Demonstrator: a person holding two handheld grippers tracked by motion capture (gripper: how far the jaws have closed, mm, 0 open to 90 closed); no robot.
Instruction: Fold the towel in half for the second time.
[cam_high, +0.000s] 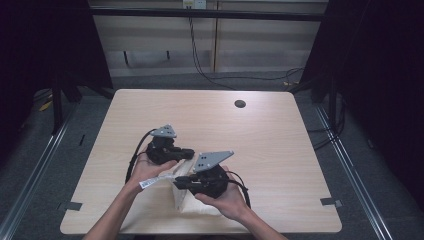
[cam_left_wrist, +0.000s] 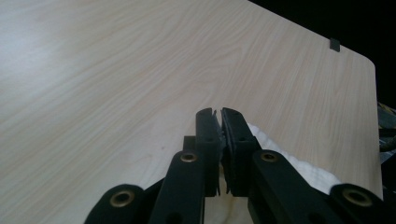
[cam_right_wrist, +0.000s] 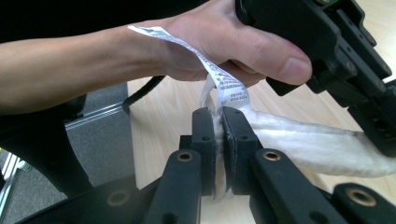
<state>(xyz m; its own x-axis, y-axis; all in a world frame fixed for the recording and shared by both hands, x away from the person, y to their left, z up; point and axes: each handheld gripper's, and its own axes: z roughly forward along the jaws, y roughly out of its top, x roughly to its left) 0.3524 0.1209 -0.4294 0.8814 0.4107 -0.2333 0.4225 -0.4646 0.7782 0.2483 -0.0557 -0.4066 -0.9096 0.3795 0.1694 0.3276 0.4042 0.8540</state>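
Observation:
A white towel (cam_high: 192, 204) lies folded near the table's front edge, with one edge lifted. In the left gripper view my left gripper (cam_left_wrist: 220, 114) has its jaws shut, a thin sliver of the towel (cam_left_wrist: 292, 161) pinched between them. My right gripper (cam_right_wrist: 215, 114) is shut on the fluffy towel (cam_right_wrist: 308, 142) at the spot where its printed care label (cam_right_wrist: 226, 86) is sewn on. From above, the left gripper (cam_high: 191, 154) points right and the right gripper (cam_high: 176, 181) points left, close together over the towel. The label (cam_high: 150, 182) sticks out to the left.
The light wood table (cam_high: 270, 135) has a round cable hole (cam_high: 240, 104) at the back right. Tape marks (cam_high: 331, 202) sit at its front corners. The left hand (cam_right_wrist: 224, 42) and its gripper body (cam_right_wrist: 327, 42) are close in front of the right gripper. Cables run over the floor behind.

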